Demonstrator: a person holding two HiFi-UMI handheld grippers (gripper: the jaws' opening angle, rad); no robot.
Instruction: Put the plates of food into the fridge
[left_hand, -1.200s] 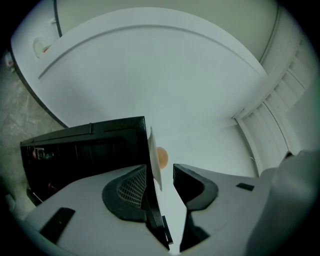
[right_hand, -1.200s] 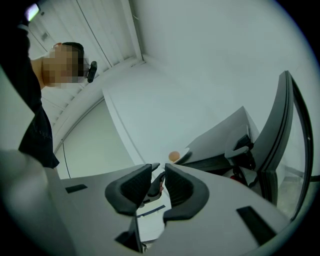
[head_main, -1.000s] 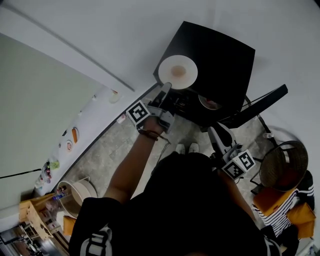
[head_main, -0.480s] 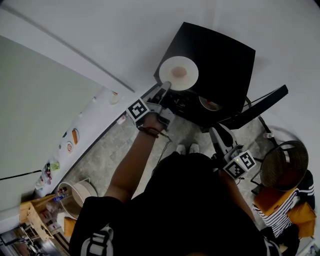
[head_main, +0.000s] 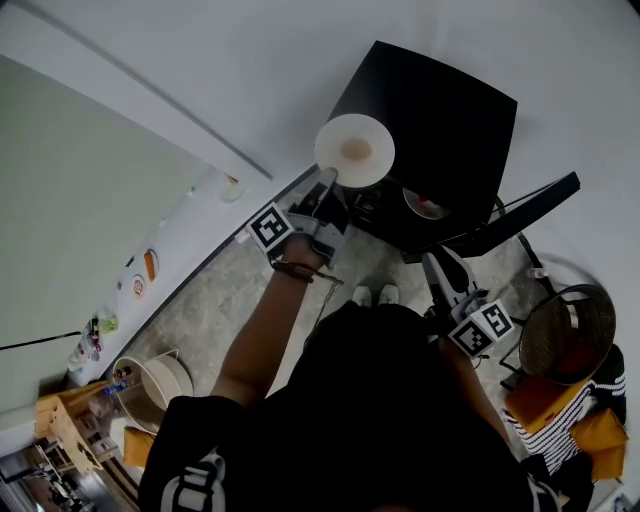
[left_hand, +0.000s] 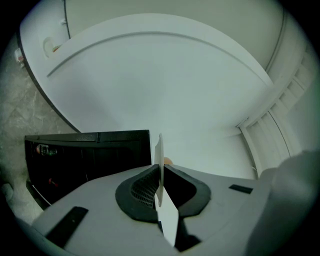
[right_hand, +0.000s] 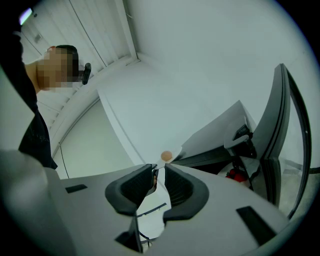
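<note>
L tool had just been closing and was clamped on the near rim of the plate. The pads pinched only a thin edge, w/ the plate stuck out ahead over the front-left corner of the fridge top. Couldn't tell whether it sat on the top or hung just clear. R tool looked clamped on the rim of a 2nd plate, low by the fridge mouth, w/ a small ball of food on it. Risks, as I judged them: a rim-only pinch left each plate hanging out from the pads, so a wrist roll or quick swing could've tipped it & sent the food sliding off, or let the plate pivot in the grip. On the way down & round from the top, the plate's far edge could've clipped the fridge's front. Both tools were loaded, so neither was free to steady the door, which stood open at the R. In the way: the 2nd plate & R tool sat by the opening the plate had to enter. A red item inside took some room, and the rest of the shelf space was hidden. The person's shoes stood on the floor just in front.
</note>
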